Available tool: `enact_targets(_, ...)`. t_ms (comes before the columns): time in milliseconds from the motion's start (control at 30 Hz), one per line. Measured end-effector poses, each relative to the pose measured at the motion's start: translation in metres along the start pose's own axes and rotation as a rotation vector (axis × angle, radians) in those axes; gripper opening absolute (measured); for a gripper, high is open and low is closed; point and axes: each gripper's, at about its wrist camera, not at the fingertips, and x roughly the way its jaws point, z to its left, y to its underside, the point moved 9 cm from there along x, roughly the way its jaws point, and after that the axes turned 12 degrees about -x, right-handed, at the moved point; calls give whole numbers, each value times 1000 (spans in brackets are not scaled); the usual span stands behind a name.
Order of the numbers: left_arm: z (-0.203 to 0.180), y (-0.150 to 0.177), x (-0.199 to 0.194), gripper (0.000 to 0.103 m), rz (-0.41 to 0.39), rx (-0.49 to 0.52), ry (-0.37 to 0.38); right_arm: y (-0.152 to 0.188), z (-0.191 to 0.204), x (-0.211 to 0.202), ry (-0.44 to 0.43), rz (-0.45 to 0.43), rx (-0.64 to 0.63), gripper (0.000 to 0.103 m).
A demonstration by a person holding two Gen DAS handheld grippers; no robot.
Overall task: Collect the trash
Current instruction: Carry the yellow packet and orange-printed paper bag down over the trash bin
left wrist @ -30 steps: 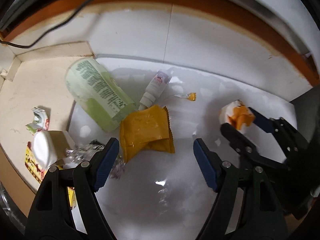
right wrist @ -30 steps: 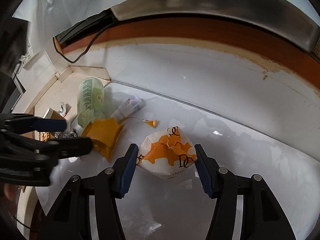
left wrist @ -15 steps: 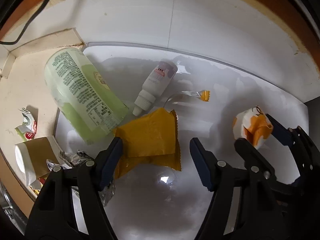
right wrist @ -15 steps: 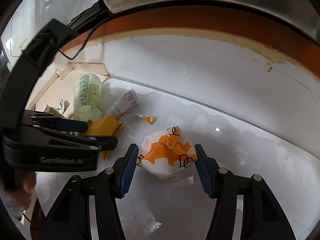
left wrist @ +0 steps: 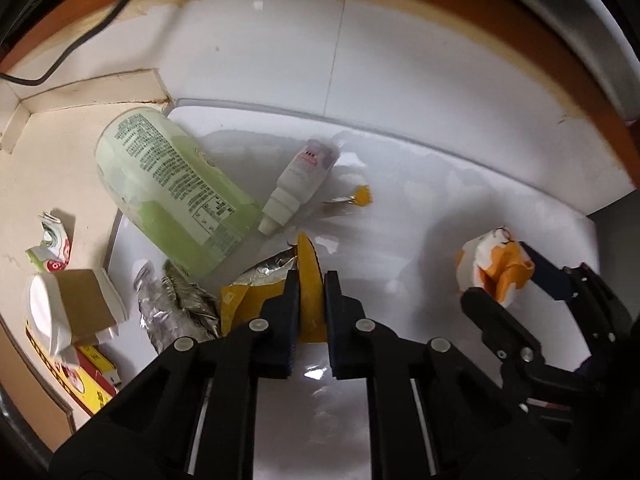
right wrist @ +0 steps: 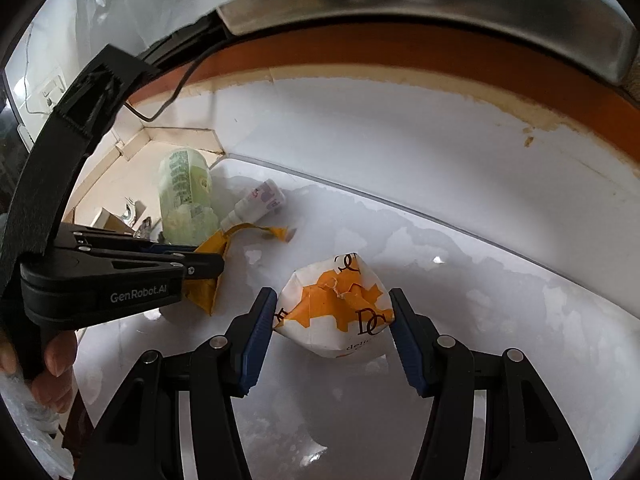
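**Yellow wrapper pinched, paper ball cradled**

My left gripper [left wrist: 311, 280] is clamped on the yellow wrapper [left wrist: 308, 268], gripping its thin edge. My right gripper [right wrist: 332, 312] squeezes the crumpled paper ball [right wrist: 334, 312]. Farther back lie the green bottle [left wrist: 172, 184] and small white bottle [left wrist: 300, 184].

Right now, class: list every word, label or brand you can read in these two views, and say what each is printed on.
"GenRobot.AI": side of the left tongs.
"DC": crumpled white and orange wrapper, twice; small word below starts "deli", rest hidden.
Green bottle: dense print, too small to read.
Small white bottle: label blurred.
Red and yellow packet: unreadable.
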Motion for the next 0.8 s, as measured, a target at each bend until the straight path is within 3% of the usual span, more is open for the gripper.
enact_targets(467,-11,26,-130,9,-143,30,252,11,25,-75,44,-77,36,56)
enact_targets(800,36,80,-228,8,-225,87,332,43,90,-156,90,-148,47,56)
